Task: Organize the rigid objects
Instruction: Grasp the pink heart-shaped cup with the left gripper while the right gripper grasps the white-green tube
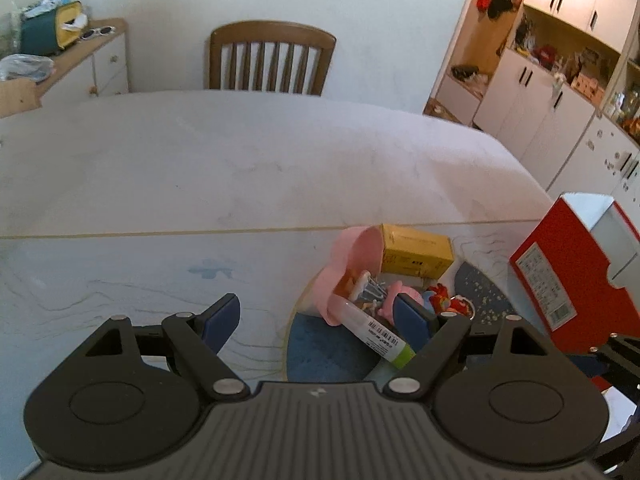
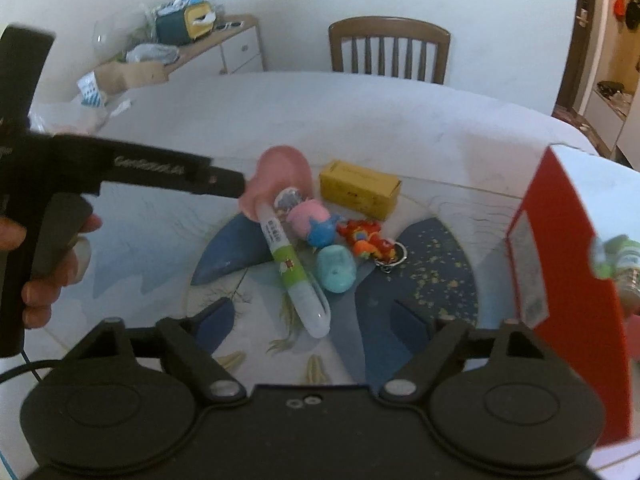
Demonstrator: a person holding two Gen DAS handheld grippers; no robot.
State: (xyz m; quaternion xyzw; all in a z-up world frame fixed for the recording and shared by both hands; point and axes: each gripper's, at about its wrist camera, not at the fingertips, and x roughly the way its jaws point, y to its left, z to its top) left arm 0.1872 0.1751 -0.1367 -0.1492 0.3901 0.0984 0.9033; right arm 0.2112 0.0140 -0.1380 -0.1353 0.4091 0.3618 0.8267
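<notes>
The yellow box [image 2: 360, 189] serves as the landmark for the small pile on the counter [image 1: 200, 168]. Just to its left lies the pink cup [image 2: 280, 178] on its side, and in front of the box sit a pink-and-blue toy [image 2: 312, 222], a teal toy [image 2: 337, 269] and a red-orange keychain figure [image 2: 370, 242]. A clear tube with a green label [image 2: 289, 264] runs from the cup's mouth toward the camera, left of the toys.

Only the right wrist view shows the left tool from the side, a hand [image 2: 36, 276] wrapped around its black handle, its tip touching the cup. It also shows the teal toy in full. The left wrist view alone looks into the cup, where small sticks lie, and shows a barcode on the tube [image 1: 380, 332].

The left tool [image 1: 316, 318] has its fingers spread wide. The right tool [image 2: 312, 326] is likewise spread wide, gripping nothing.

A red carton [image 2: 568, 280] stands well right of the box; its label is too blurred to read, as is the white lettering on the handle.
</notes>
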